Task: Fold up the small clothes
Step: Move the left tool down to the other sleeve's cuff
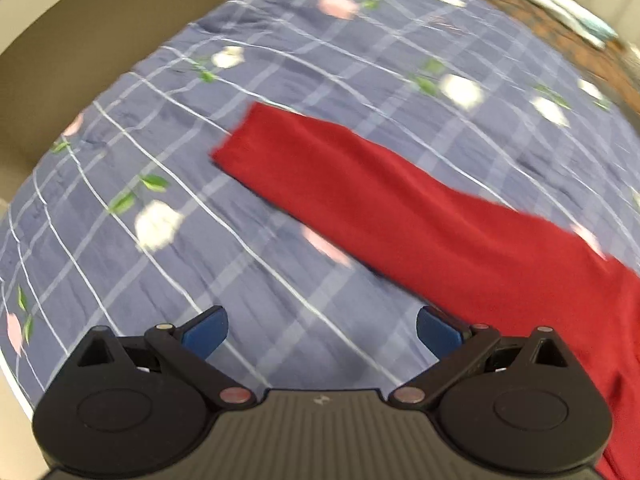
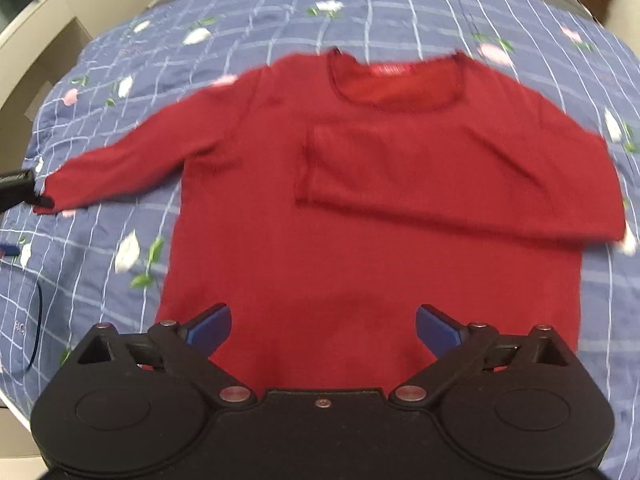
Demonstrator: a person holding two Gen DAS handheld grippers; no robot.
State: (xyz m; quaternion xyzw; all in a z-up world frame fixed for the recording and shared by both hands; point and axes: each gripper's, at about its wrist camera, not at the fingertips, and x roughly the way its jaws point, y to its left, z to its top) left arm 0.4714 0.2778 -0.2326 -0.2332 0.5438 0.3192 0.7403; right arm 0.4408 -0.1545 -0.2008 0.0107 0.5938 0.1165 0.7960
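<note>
Lying flat on the bed (image 2: 360,12), the red sweater (image 2: 360,248) has one sleeve folded across its chest; both grippers' jaws gape wide, empty. Next, I judge, the left gripper (image 1: 322,334) must take the outstretched sleeve (image 1: 320,168).

The red long-sleeved sweater (image 2: 360,208) looks soft, matt knit. The blue checked floral bedspread (image 1: 200,240) is crinkled cloth.

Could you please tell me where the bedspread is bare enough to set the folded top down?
The blue checked floral bedspread lies bare below the outstretched sleeve, left of the red long-sleeved knit top, and beyond the neckline. The middle is crowded: the other sleeve lies folded across the chest.
</note>
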